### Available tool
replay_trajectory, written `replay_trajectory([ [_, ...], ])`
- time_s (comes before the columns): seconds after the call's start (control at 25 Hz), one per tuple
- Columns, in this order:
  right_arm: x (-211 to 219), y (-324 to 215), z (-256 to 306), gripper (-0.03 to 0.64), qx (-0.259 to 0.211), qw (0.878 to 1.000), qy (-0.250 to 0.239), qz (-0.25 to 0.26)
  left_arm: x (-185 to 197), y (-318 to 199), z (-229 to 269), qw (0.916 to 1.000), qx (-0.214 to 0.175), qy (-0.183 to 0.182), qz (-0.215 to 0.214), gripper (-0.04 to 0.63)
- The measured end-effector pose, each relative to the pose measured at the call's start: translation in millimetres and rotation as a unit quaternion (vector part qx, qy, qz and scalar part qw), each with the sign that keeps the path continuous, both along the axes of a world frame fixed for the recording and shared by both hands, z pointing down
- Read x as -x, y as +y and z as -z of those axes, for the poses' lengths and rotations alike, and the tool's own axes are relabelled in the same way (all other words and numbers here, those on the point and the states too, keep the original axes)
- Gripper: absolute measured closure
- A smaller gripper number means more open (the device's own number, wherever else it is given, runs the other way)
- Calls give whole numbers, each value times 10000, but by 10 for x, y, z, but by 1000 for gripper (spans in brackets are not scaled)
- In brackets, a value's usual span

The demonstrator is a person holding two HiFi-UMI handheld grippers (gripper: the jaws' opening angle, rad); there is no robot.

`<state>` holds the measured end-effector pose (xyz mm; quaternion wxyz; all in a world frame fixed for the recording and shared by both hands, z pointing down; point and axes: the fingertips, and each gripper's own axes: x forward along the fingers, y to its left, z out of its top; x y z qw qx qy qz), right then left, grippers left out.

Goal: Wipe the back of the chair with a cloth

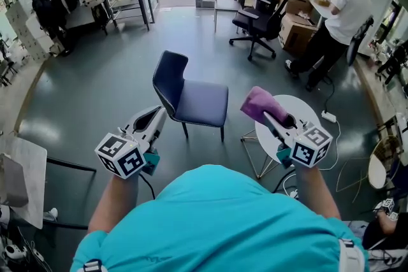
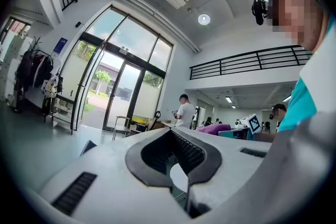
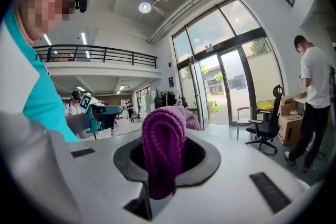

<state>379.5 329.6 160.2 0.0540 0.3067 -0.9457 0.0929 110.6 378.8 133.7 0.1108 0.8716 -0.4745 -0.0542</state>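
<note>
On a grey indoor floor, a person in a teal shirt (image 1: 210, 220) stands on the near side of a dark blue chair (image 1: 203, 102), a two-jaw gripper in each hand. The right gripper (image 1: 271, 116) is clamped on a folded purple knitted cloth (image 1: 260, 104), held in the air to the right of the seat and over a round white side table (image 1: 307, 113), apart from the chair back (image 1: 169, 76). The left gripper (image 1: 157, 114) hovers near the foot of the chair back, jaws together with nothing between them. At far right a person in a white T-shirt (image 1: 344, 13) stands beside a cardboard box (image 1: 296, 32), near a black office chair (image 1: 258, 22)
</note>
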Motion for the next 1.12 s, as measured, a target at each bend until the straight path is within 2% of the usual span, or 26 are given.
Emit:
replay_trajectory([
  [0.52, -1024, -57, -68, 545, 130, 9992, -160, 333, -1229, -212, 50, 9997, 95, -51, -199, 592],
  [0.72, -1210, -129, -142, 545, 224, 9986, -188, 435, -1491, -257, 24, 9996, 158, -65, -213, 592],
  [0.88, -1206, -202, -253, 545, 317, 9978, -191, 551, -1517, -298, -58, 9997, 204, -82, -138, 592],
  [1.12, -745, -334, -296, 545, 353, 9972, -67, 654, -1051, -411, -155, 9996, 250, 79, -38, 592],
])
